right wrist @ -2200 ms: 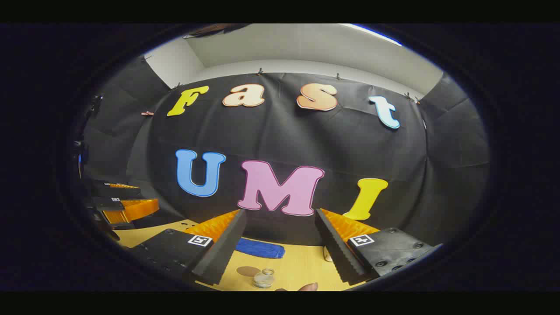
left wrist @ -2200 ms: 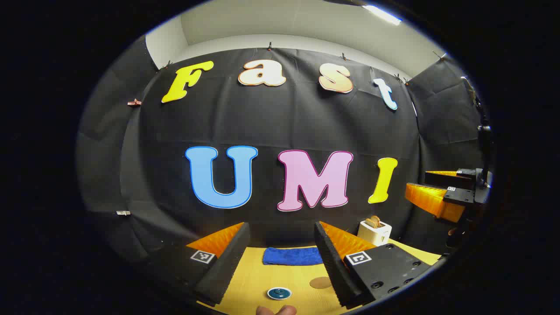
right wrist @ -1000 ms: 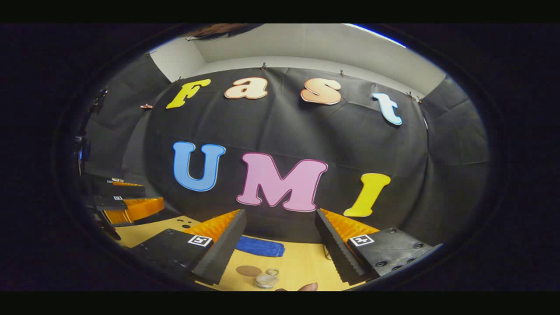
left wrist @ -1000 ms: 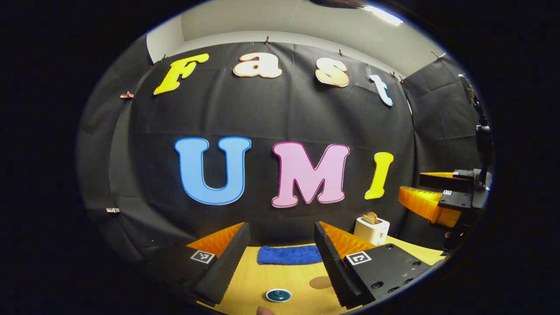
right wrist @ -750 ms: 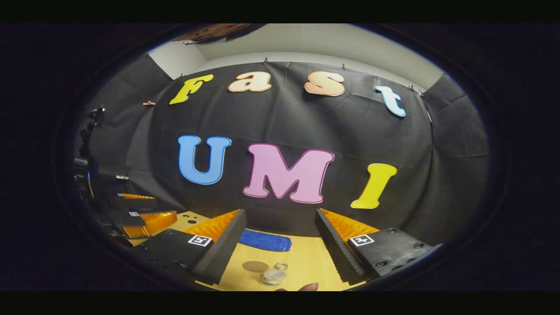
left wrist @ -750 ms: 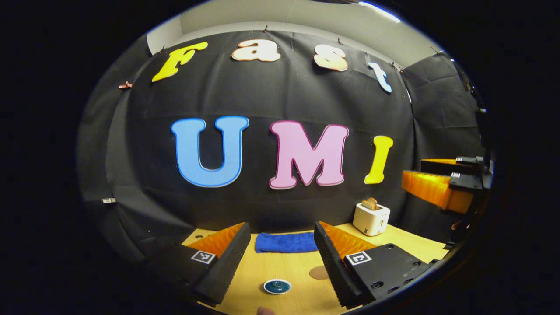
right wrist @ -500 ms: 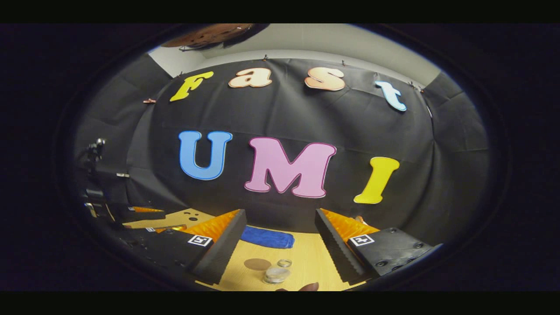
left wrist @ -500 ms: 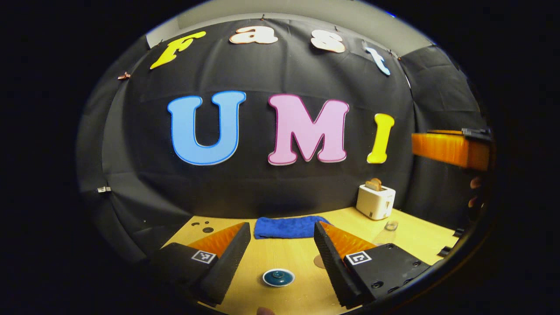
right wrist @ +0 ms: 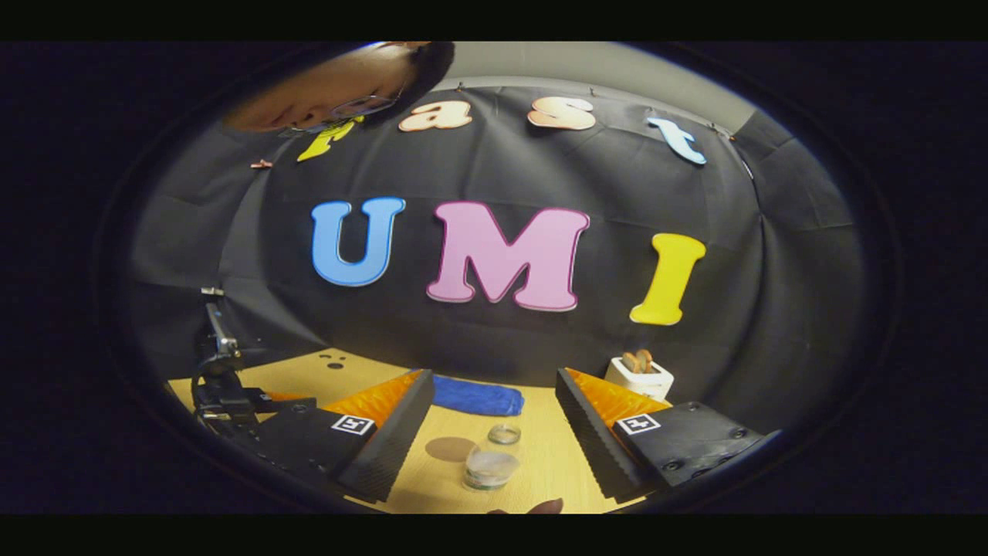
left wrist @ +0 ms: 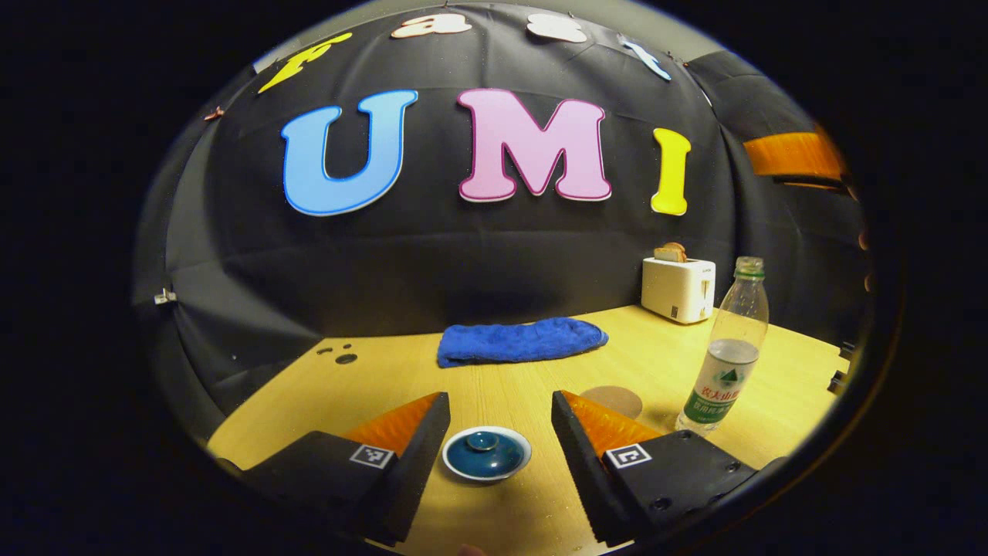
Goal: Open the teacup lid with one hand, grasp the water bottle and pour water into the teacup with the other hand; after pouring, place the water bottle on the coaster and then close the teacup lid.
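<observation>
In the left gripper view, the left gripper (left wrist: 494,432) hangs above the wooden table (left wrist: 540,371) with its jaws wide apart and empty, the lidded blue teacup (left wrist: 486,453) standing on the table between the fingers, untouched. The water bottle (left wrist: 724,351) stands upright just beside the round brown coaster (left wrist: 614,399), with a blue towel (left wrist: 519,340) and white toaster (left wrist: 678,287) behind. In the right gripper view, the right gripper (right wrist: 494,421) is likewise wide and empty over the bottle.

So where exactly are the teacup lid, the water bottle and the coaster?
teacup lid (left wrist: 486,454), left gripper view, blue top beside its knob.
water bottle (left wrist: 720,382), left gripper view, on its label.
coaster (left wrist: 614,399), left gripper view, brown disc's middle.
</observation>
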Available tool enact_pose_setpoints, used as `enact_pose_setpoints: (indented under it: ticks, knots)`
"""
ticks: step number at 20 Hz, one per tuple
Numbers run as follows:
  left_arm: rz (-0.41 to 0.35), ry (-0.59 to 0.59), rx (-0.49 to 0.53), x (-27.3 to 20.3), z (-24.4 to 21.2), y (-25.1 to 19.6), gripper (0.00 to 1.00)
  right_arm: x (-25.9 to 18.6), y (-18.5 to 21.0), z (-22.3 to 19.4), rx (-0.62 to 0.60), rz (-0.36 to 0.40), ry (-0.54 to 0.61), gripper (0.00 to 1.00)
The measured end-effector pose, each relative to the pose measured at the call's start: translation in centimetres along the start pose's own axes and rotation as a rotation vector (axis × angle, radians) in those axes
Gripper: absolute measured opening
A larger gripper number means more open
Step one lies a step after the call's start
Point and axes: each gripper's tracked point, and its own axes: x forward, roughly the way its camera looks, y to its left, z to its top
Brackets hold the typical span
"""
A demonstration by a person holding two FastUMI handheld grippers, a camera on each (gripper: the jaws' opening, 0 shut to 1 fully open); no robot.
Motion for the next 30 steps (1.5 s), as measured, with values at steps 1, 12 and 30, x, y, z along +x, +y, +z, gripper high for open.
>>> enact_pose_setpoints:
  ticks: [1,12,30]
  knots:
    - [0.009,0.002,-0.005,0.5,-0.5,0.2,0.83,0.0,-0.1,-1.0,-0.001,-0.001,0.010,0.98]
    - [0.072,0.096,-0.036,3.4,-5.2,1.7,0.57,-0.2,-0.3,-6.6,-0.011,-0.001,0.091,0.98]
    - [0.058,0.010,-0.039,1.9,0.0,2.1,0.30,2.2,0.2,-20.7,0.076,-0.020,0.261,0.98]
